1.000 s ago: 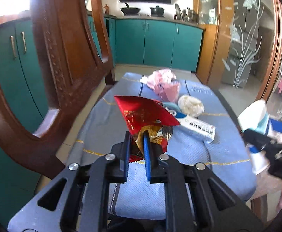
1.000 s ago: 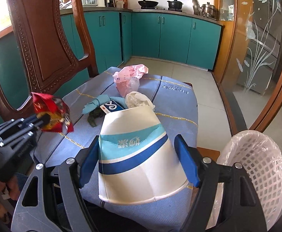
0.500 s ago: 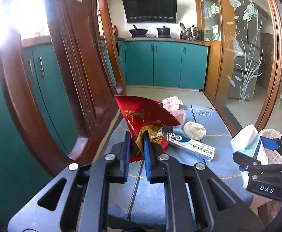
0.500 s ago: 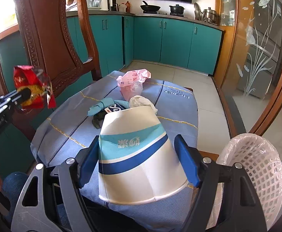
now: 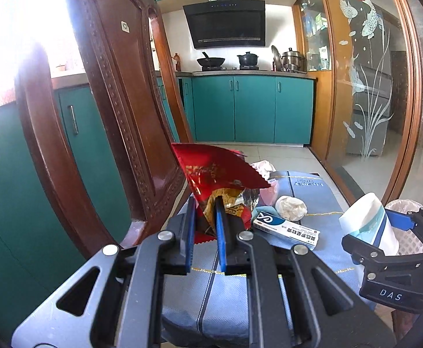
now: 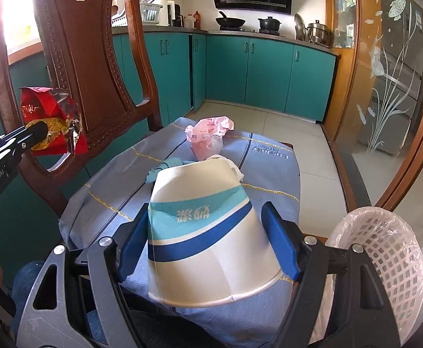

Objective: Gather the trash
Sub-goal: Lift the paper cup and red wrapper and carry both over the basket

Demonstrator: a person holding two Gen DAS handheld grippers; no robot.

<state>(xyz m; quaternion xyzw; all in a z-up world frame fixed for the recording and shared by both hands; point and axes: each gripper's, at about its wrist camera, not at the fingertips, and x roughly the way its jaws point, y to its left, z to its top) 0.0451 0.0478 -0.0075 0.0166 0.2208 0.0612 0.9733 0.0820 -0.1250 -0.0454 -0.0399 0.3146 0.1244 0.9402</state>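
Observation:
My left gripper (image 5: 205, 203) is shut on a red snack wrapper (image 5: 214, 171) and holds it up above the blue-grey cushion (image 5: 313, 203). It shows at the left of the right wrist view (image 6: 41, 129) with the wrapper (image 6: 46, 110). My right gripper (image 6: 207, 220) is shut on a white and blue paper cup (image 6: 205, 232), held upside down; it also shows at the right of the left wrist view (image 5: 368, 223). On the cushion (image 6: 272, 174) lie a toothpaste box (image 5: 287, 229), a white paper ball (image 5: 291, 207), a pink bag (image 6: 208, 136) and a teal scrap (image 6: 165, 168).
A white mesh basket (image 6: 385, 255) lined with plastic stands low at the right, beside the cushion. A carved wooden chair back (image 6: 95, 66) rises on the left. Teal kitchen cabinets (image 6: 269, 72) and a glass sliding door (image 6: 391, 87) lie beyond.
My left gripper has lifted the red wrapper well up off the cushion and drawn back. The right gripper with the cup has risen a little.

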